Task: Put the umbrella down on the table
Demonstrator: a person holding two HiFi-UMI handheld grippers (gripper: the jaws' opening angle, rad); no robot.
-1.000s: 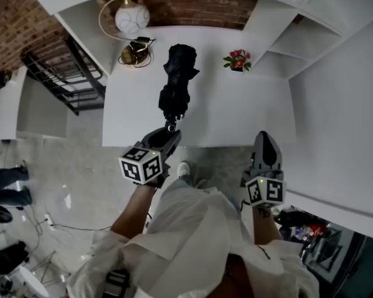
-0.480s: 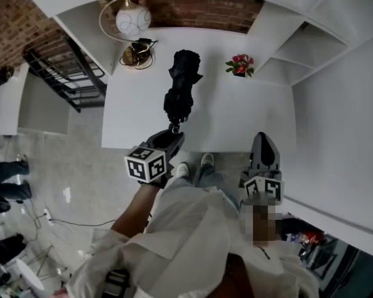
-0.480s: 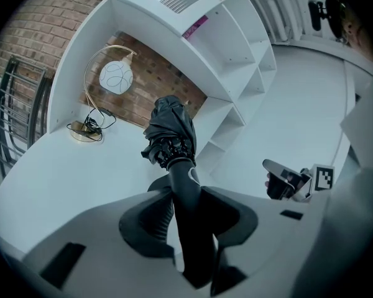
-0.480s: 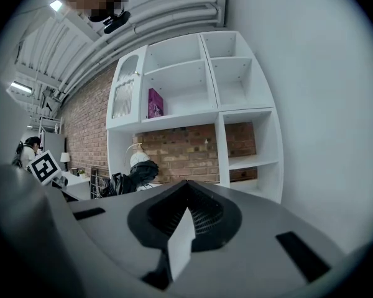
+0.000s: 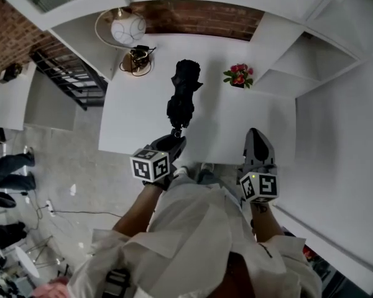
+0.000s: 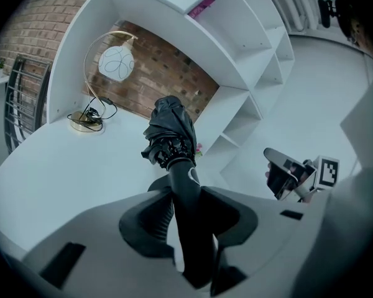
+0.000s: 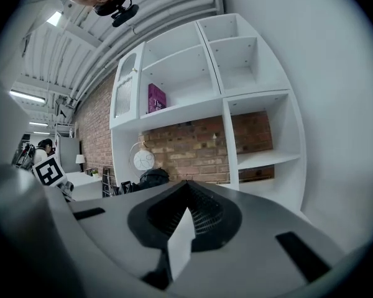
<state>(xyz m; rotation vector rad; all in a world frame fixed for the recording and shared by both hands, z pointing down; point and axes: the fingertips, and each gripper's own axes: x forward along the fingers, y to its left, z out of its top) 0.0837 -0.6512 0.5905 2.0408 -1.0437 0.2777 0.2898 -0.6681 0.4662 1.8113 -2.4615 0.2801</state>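
Observation:
A folded black umbrella points away from me over the white table. My left gripper is shut on its black handle at the table's near edge. In the left gripper view the handle runs between the jaws and the bunched canopy sticks out ahead. Whether the umbrella touches the tabletop I cannot tell. My right gripper is shut and empty at the table's near right edge. It also shows in the left gripper view, where the right gripper is off to the right.
A globe lamp with a brass base stands at the table's far left, and a small pot of red flowers at the far right. White shelves rise behind and to the right. A black rack and people's legs are on the left.
Both grippers have moved forward toward the table. The umbrella went with the left gripper and now reaches farther over the tabletop. The right gripper now reaches the table's near edge.

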